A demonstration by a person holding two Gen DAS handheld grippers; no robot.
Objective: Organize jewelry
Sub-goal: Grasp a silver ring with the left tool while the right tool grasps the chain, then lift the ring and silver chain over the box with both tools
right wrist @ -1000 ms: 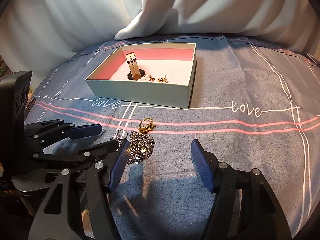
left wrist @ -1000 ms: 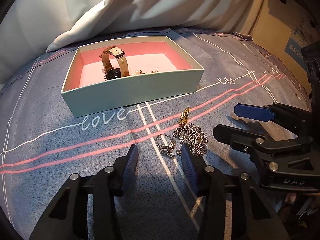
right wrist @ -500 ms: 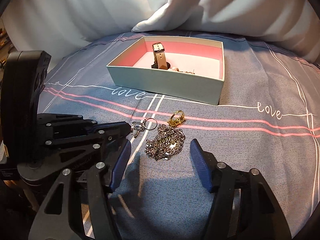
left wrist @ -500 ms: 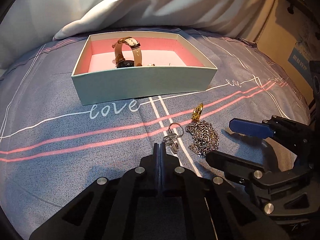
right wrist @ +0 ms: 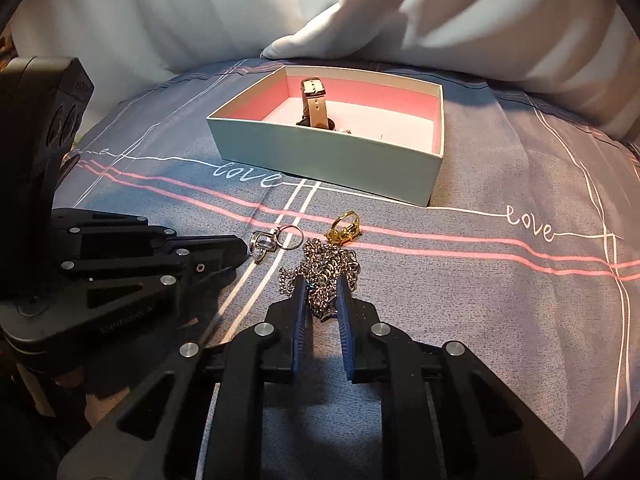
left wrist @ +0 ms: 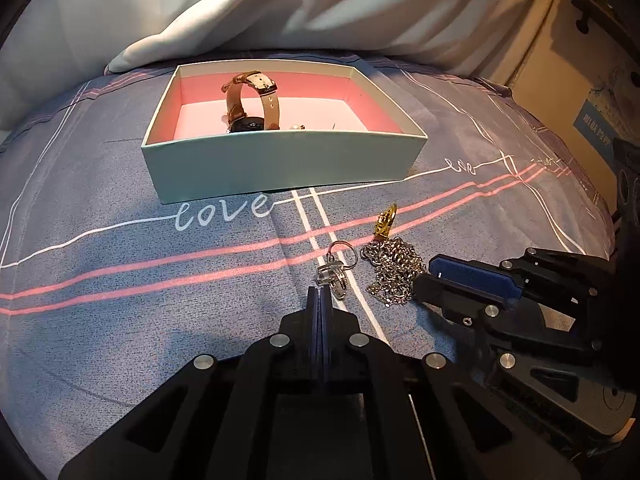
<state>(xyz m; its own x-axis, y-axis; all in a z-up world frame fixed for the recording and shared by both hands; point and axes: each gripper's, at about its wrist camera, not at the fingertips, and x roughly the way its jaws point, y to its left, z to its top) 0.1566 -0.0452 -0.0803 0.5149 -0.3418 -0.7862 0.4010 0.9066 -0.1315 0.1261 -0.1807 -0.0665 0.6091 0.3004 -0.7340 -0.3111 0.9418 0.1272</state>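
Closing around the silver chain (right wrist: 326, 270), my right gripper (right wrist: 322, 280) has the heaped links between its blue pads, on the bedspread (right wrist: 480, 300) short of the open box (right wrist: 332, 160). My left gripper (left wrist: 319, 300) is pressed together, empty, its tips just beside the silver rings (left wrist: 336, 268). Both grippers slant downward toward the bed, side by side. A gold ring (right wrist: 344, 230) lies just beyond the chain.
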